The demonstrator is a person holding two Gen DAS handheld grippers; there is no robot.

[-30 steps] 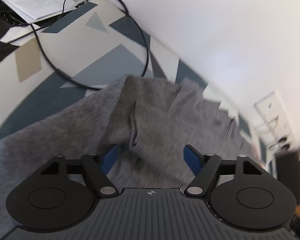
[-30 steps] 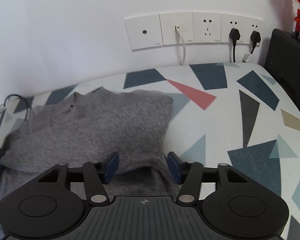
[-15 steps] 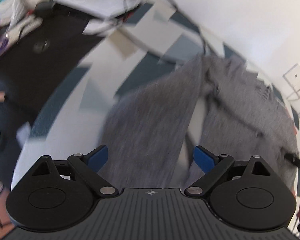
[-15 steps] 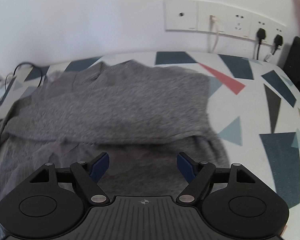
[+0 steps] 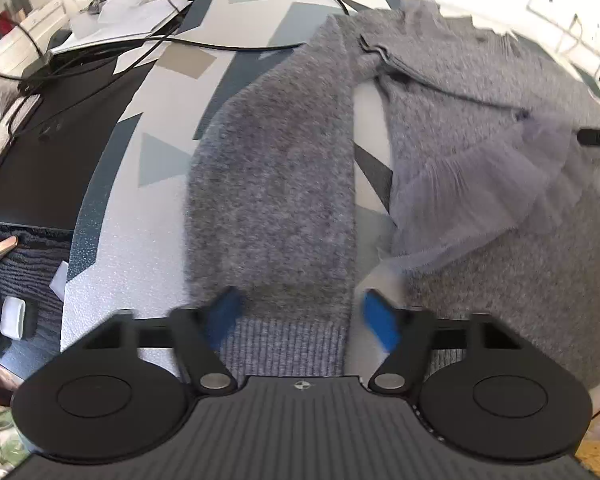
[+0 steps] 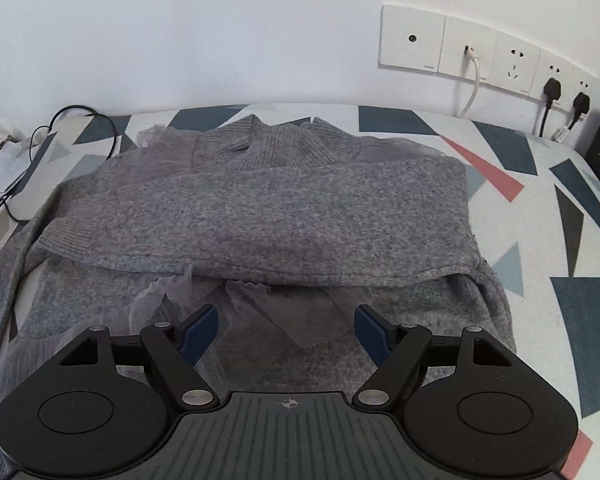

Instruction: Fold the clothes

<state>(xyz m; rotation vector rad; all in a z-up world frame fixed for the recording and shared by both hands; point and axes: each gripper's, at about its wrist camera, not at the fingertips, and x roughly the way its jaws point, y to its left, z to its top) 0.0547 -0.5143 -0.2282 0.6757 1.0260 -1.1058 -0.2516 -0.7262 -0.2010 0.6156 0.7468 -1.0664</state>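
Swung round since a second ago: left gripper (image 5: pixel 300 312) now looks straight down the long grey sleeve (image 5: pixel 276 184) rather than across a rumpled heap by the wall. Widened too, blue fingers (image 5: pixel 224 312) spread on either side of the ribbed cuff (image 5: pixel 288 344), gripping nothing. Right gripper (image 6: pixel 286 326) likewise parted further than before, pulled back above the sweater's lower half, empty.

Grey sweater (image 6: pixel 260 216) spread on the patterned table cover (image 6: pixel 540 208), collar (image 6: pixel 276 140) toward the wall. One sleeve already folded across the chest, its cuff (image 6: pixel 64 236) ending near the left edge. Other sleeve stretched out straight, apart from the body with a strip of cover showing between. Sheer grey ruffle (image 6: pixel 172 296) bunched under the folded sleeve. Black cable (image 5: pixel 228 40) looped beyond the collar; wall sockets (image 6: pixel 480 56) behind, two black plugs in.
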